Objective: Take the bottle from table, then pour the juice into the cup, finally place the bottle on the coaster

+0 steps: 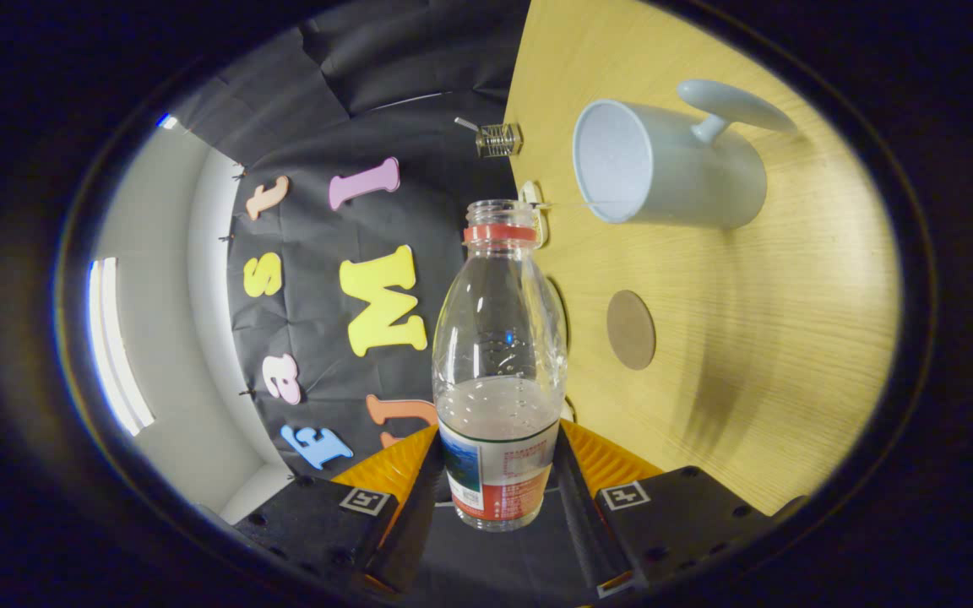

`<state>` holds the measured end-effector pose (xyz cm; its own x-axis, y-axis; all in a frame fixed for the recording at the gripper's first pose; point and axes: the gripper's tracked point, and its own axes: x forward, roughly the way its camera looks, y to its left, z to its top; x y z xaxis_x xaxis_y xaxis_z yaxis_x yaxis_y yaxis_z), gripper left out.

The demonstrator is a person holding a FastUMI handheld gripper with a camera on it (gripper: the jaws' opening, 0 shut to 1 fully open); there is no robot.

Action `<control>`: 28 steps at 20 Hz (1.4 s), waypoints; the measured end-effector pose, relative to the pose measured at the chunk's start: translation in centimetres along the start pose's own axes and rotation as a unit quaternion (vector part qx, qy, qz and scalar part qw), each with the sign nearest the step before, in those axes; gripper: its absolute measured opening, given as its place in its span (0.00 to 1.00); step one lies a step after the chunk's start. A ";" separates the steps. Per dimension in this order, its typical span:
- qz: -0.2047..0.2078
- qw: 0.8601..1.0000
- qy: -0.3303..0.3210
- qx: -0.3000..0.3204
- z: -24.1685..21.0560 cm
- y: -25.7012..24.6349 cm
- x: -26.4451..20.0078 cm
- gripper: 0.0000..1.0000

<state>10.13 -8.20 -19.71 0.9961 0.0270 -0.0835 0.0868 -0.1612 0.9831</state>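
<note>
My gripper (499,481) is shut on a clear plastic bottle (499,338), both yellow-padded fingers (402,464) pressing its labelled lower part. The bottle has no cap, a red neck ring and clear liquid filling its lower part. The whole view is rolled sideways, so the wooden table (748,380) stands like a wall on the right of the bottle. A pale blue cup (672,165) with a handle sits on that table beyond the bottle's mouth and to its right, its opening facing the bottle side. A round brown coaster (630,329) lies flat on the table beside the bottle's middle.
A small metal wire object (499,139) sits at the table's far edge beyond the cup. A white clip-like thing (535,207) shows just behind the bottle's neck. The black cloth wall hangs behind the bottle, with a white room wall further left.
</note>
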 end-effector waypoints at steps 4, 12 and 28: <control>0.004 1.000 -0.001 0.011 0.2 0.5 0.0 0.76; 0.006 1.000 -0.005 0.029 0.6 1.1 0.3 0.76; 0.019 0.997 -0.001 0.078 0.1 2.4 0.5 0.76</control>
<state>10.85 -8.67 -17.36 0.9987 0.0155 -0.0481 0.0506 -0.3132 0.9483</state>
